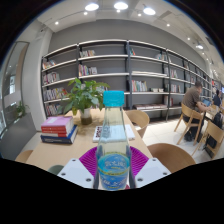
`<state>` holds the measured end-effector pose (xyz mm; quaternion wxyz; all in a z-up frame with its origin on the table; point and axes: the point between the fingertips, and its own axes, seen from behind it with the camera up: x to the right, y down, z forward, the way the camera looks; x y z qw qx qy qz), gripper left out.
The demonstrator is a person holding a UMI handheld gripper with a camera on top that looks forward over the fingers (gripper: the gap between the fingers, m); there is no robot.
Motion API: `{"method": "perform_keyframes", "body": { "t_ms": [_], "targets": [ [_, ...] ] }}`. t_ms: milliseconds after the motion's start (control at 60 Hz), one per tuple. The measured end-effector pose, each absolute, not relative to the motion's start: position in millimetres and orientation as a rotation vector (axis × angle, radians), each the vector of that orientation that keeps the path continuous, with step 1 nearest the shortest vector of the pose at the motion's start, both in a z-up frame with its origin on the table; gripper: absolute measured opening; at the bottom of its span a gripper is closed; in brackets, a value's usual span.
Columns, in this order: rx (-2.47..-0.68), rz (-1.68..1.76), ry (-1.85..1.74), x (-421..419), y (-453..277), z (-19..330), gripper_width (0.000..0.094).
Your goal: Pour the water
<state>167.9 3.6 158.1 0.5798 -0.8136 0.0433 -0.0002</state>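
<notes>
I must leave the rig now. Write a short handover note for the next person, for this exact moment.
Gripper: shut on the water bottle, both pads pressing its sides.
Bottle: upright, blue cap still on, held above the wooden table.
No cup or glass to pour into is visible.
Done: bottle gripped.
Left: remove the cap, find the receiving vessel, pour.

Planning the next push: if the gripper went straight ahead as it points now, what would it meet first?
The gripper already holds the water bottle between its fingers; beyond that, probably the potted plant, though depth is unclear.
</notes>
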Motion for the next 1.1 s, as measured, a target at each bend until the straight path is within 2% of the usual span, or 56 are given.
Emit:
{"method": "perform_keyframes", "body": {
  "t_ms": [183,250,367,550,583,667,817,1100],
  "targets": [
    [-1.954,-0.006,0.104,175,1,112,0.0409],
    [-1.979,-0.007,0.102,177,-2,90,0.0443],
    [-1.921,-0.027,0.105,175,-10,96,0.0447],
    [-1.908,-0.085,0.104,174,-15,91,0.0556],
    [-1.95,-0.088,0.119,174,-19,80,0.0631],
    [-2.038,-0.114,0.098,175,-29,57,0.0726],
    [-2.155,-0.157,0.069,169,-62,25,0.073],
    [-2.197,-0.105,0.12,120,-148,41,0.0719]
  ]
}}
